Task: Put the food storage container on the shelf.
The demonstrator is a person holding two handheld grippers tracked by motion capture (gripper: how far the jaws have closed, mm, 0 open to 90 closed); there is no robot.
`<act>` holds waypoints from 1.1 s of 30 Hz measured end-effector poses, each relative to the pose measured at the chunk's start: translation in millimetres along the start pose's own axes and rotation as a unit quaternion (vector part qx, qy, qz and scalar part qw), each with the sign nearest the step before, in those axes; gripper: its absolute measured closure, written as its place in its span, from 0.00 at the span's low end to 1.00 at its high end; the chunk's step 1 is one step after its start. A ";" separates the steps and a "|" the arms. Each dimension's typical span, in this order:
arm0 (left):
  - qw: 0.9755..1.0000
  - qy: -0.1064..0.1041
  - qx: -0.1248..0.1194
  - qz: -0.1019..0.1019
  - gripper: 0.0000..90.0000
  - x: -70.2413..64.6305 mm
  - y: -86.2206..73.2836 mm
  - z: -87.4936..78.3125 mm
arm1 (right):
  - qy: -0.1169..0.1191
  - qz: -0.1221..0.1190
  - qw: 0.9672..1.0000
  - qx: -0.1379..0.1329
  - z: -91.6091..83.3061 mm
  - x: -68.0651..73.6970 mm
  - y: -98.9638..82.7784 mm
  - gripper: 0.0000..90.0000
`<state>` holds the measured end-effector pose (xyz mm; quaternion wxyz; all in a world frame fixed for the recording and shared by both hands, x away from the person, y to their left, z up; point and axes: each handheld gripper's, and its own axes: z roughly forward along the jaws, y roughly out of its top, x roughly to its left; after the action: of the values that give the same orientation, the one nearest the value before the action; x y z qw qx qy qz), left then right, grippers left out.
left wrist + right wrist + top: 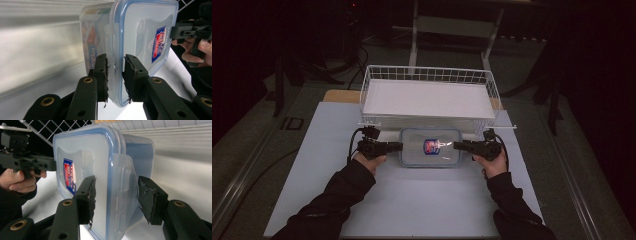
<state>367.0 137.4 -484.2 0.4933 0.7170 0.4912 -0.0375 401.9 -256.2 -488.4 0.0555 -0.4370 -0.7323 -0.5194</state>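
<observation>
— From above, where do things stand?

— Center of the frame: the clear lidded container (430, 147) sits on the white mat (412, 200), just below the wire basket (429, 95). My left gripper (398, 146) meets its left end, my right gripper (458, 145) its right end.

— And along your left jaws?

— The container (140, 37) fills the upper middle, lid with its blue seal facing right, red and blue label at center right. My left gripper (115, 75) has both pads clamped on the side latch flap at lower center. My other hand (197, 51) shows at the right edge.

— Right jaws?

— Container (100, 170) in the middle, label at left. My right gripper (115, 197) straddles the latch flap: the left pad lies against the lid face, the right pad stands clear of the flap, a gap showing. So no grip there; the jaws are parted. My left hand (18, 180) is at the upper left, basket wires along the top.
</observation>
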 end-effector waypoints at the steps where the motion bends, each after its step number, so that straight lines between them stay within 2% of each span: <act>1: 1.000 0.005 0.002 0.000 0.81 0.2 1.1 0.8 | 0.000 0.006 1.000 0.001 0.8 -1.2 0.3 0.55; 6: 1.000 0.021 -0.001 -0.002 0.81 2.8 2.9 5.1 | -0.006 0.006 1.000 0.001 7.2 -4.7 -0.3 0.54; 7: 0.999 0.030 0.005 -0.010 0.81 4.7 2.1 9.7 | -0.009 -0.003 1.000 -0.005 9.0 -6.1 -0.3 0.54; 15: 1.000 0.023 -0.018 -0.004 0.78 9.2 2.7 14.4 | -0.033 -0.014 0.999 -0.016 13.4 -6.7 -0.6 0.53; 17: 0.999 0.030 -0.026 0.006 0.76 8.4 2.6 16.5 | -0.038 -0.012 0.999 -0.020 13.9 -6.8 -1.6 0.53; 20: 0.999 0.028 -0.032 0.008 0.68 8.8 2.3 21.7 | -0.045 -0.010 0.999 -0.026 14.7 -5.8 -1.4 0.52; 22: 0.999 0.026 -0.040 0.001 0.67 9.7 2.2 22.9 | -0.053 -0.011 0.998 -0.031 15.1 -5.2 -1.2 0.51; 25: 0.998 0.030 -0.046 0.001 0.66 10.2 3.3 23.6 | -0.067 -0.017 0.997 -0.040 16.4 -3.1 0.6 0.51; 27: 0.998 0.036 -0.051 0.004 0.66 10.8 3.8 24.2 | -0.082 -0.024 0.995 -0.040 16.9 1.6 2.2 0.55; 28: 0.998 0.041 -0.054 0.013 0.66 12.1 4.5 24.2 | -0.096 -0.022 0.994 -0.037 18.3 4.4 3.1 0.54; 29: 0.997 0.044 -0.054 0.021 0.66 13.1 5.3 24.5 | -0.098 -0.015 0.994 -0.036 18.9 4.6 3.9 0.53; 30: 0.997 0.046 -0.056 0.025 0.66 13.2 5.6 25.2 | -0.103 -0.028 0.993 -0.044 20.1 1.6 4.8 0.53; 31: 0.997 0.046 -0.056 0.025 0.65 13.2 5.6 25.2 | -0.104 -0.019 0.994 -0.041 20.7 3.9 4.8 0.53; 32: 0.996 0.051 -0.062 0.033 0.63 12.7 6.3 26.9 | -0.109 -0.013 0.993 -0.037 21.6 8.3 4.8 0.56; 33: 0.996 0.051 -0.063 0.036 0.61 12.5 6.7 27.9 | -0.112 -0.016 0.993 -0.038 22.4 9.4 5.0 0.56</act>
<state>390.4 124.8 -500.7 0.5127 0.7026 0.4911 0.0479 408.0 -232.2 -490.0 -0.0519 -0.4825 -0.7205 -0.4954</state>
